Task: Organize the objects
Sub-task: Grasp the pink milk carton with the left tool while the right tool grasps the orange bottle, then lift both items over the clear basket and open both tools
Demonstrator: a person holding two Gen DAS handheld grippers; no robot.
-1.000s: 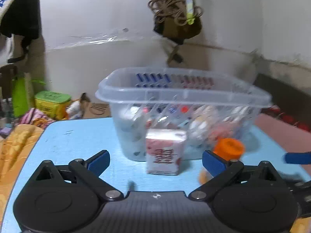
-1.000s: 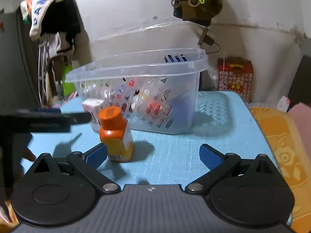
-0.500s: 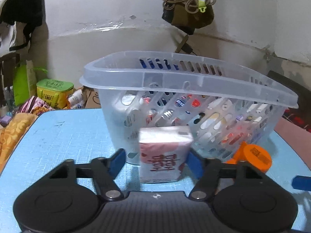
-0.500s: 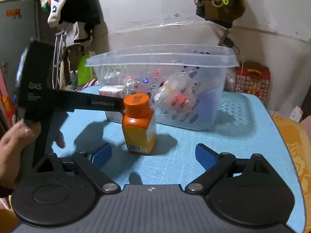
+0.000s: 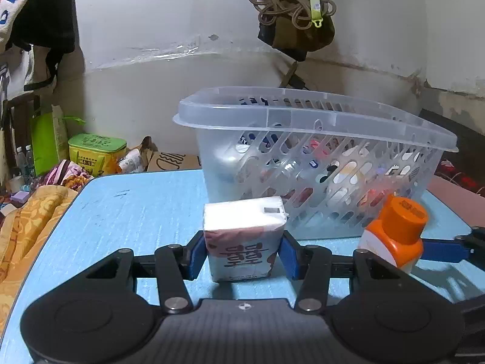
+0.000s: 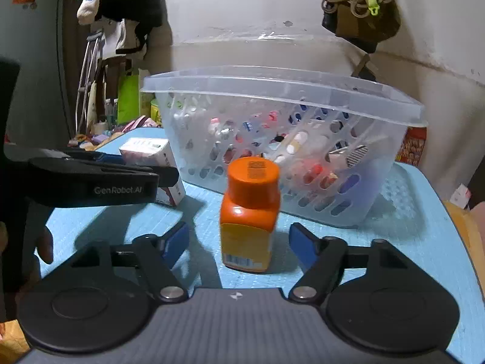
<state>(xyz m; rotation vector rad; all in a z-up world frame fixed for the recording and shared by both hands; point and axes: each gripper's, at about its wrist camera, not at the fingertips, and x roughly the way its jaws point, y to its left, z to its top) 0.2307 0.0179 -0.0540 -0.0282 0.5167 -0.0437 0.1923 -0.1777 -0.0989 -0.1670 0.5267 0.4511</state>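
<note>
A pink and white tissue pack [image 5: 242, 236] stands on the blue table [image 5: 136, 212] in front of a clear plastic basket [image 5: 318, 163] holding several small items. My left gripper [image 5: 241, 257] is shut on the pack, blue pads against both its sides. An orange-capped bottle [image 6: 250, 212] stands upright to the pack's right; it also shows in the left wrist view [image 5: 397, 230]. My right gripper [image 6: 238, 242] is open, its fingers on either side of the bottle, apart from it. The left gripper's body [image 6: 91, 179] and the tissue pack [image 6: 154, 157] show at the left of the right wrist view.
The basket [image 6: 285, 133] fills the far half of the table [image 6: 424, 236]. An orange blanket [image 5: 27, 224] lies off the table's left edge. A green tin [image 5: 95, 150] and clutter sit on the floor behind. A bag with rope [image 5: 294, 18] hangs on the wall.
My left gripper moved up to the tissue pack and closed on it. My right gripper moved in so its open fingers now flank the orange bottle.
</note>
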